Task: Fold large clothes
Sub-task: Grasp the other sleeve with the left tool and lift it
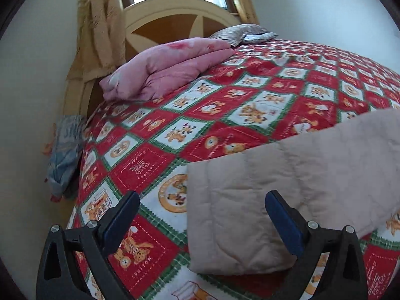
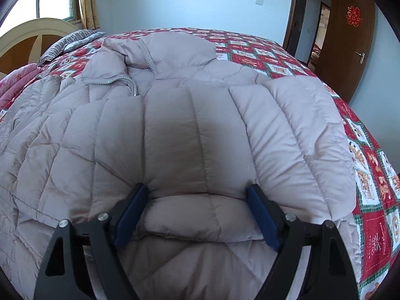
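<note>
A large beige quilted down jacket [image 2: 175,115] lies spread on the bed, collar and zipper toward the far side. A sleeve is folded across its body, with the cuff [image 2: 200,215] between my right fingers. My right gripper [image 2: 198,200] is open, its jaws wide apart around the cuff, pressing into the padding. In the left wrist view a corner of the jacket [image 1: 275,187] lies on the bedspread. My left gripper [image 1: 200,207] is open above that corner's edge, the right finger over the fabric, the left finger over the bedspread.
The bed has a red, white and green patchwork bedspread [image 1: 200,115]. A folded pink quilt [image 1: 165,67] and striped pillows [image 2: 72,41] lie by the headboard [image 1: 175,20]. A bag [image 1: 65,160] hangs beside the bed. A wooden door [image 2: 347,42] stands at the right.
</note>
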`<move>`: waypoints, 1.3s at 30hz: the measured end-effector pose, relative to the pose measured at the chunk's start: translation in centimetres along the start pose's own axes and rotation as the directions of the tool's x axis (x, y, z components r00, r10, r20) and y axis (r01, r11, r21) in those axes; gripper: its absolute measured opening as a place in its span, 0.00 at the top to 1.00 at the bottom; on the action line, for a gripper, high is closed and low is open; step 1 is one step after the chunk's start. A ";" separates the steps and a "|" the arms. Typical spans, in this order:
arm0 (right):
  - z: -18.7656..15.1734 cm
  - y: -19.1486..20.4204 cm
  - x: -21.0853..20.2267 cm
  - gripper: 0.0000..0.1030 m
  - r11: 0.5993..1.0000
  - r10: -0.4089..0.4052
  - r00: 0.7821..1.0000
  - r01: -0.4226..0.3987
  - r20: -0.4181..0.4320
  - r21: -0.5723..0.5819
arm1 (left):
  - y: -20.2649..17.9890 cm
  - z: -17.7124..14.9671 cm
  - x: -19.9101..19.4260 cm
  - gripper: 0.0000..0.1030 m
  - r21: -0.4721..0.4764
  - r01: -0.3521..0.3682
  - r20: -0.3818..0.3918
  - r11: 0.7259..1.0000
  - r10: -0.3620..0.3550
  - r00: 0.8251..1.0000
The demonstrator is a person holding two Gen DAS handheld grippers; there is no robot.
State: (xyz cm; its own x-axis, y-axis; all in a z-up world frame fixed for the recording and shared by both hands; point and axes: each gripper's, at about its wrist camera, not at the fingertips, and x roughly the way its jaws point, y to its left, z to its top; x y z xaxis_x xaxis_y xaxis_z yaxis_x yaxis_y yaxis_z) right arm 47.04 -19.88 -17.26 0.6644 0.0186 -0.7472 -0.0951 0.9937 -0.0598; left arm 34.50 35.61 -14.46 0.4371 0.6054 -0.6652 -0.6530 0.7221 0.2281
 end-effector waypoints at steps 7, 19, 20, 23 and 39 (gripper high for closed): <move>0.0 0.1 0.0 0.17 1.000 -0.010 1.000 0.010 0.004 -0.004 | 0.5 -0.5 3.2 0.02 -0.114 0.122 -0.117 0.986 -0.136 0.984; 0.1 -0.3 -0.3 0.16 1.000 0.011 1.000 -0.011 -0.001 0.005 | -0.9 1.0 -2.2 0.93 0.018 0.208 0.009 0.978 -0.208 0.978; 0.1 -0.4 -0.6 0.16 1.000 0.021 1.000 -0.021 0.003 0.009 | -1.0 1.4 -3.2 0.93 0.039 0.191 0.034 0.981 -0.192 0.981; 0.1 -0.7 -2.1 0.17 0.999 0.033 0.999 -0.034 0.031 0.020 | -1.7 2.3 -6.5 0.93 0.102 0.150 0.123 0.983 -0.162 0.979; -3.4 -4.5 -9.2 0.16 0.993 0.093 0.986 -0.102 0.135 0.064 | -19.3 2.2 -26.4 0.94 0.449 0.380 0.317 0.809 -0.542 0.778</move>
State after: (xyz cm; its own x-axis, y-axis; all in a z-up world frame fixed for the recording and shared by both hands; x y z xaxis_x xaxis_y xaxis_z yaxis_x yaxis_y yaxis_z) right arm 38.82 -24.88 -12.38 0.7469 0.1258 -0.6529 -0.1147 0.9916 0.0599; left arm 36.99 6.43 0.28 0.8900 0.1859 -0.4162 -0.0840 0.9643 0.2510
